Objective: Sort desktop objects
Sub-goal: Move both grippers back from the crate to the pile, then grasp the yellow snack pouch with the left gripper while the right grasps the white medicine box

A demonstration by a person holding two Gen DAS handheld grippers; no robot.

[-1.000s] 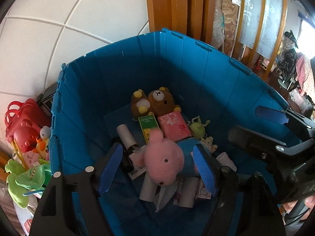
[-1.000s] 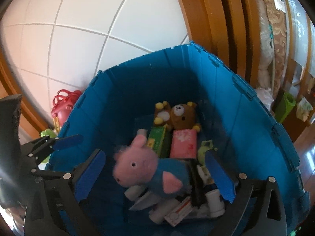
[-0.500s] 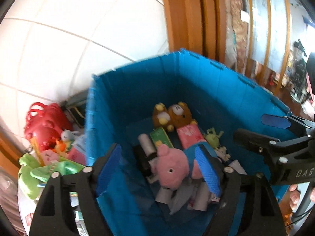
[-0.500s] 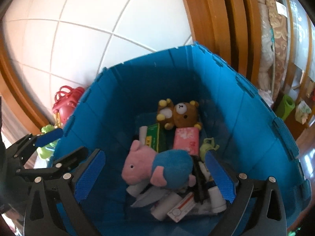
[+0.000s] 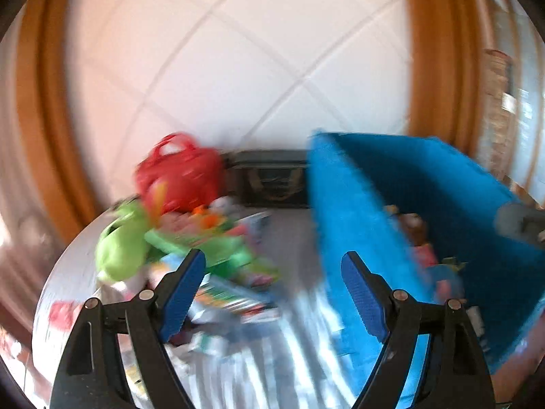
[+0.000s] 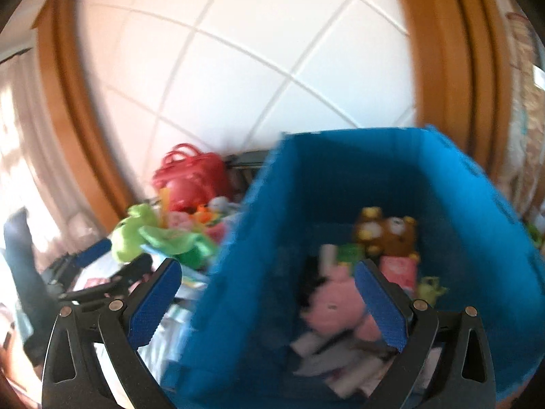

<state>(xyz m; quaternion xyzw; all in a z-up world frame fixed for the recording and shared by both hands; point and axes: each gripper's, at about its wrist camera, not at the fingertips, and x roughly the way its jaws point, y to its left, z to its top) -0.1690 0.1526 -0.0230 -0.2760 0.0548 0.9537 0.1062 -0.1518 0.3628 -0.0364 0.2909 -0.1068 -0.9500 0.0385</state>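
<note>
Left wrist view shows the left claw (image 5: 272,289) wide open and empty, blue crate (image 5: 357,221) to its right, so steer it squarely over the green plush (image 5: 119,255) ahead-left (blur hides details) before closing.

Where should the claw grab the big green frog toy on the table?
Probably its round head, coming from above. It bulges clear at the pile's left edge, while the body lies tangled among other toys. The left claw is open and empty. The picture is blurry, so this is a guess.
</note>
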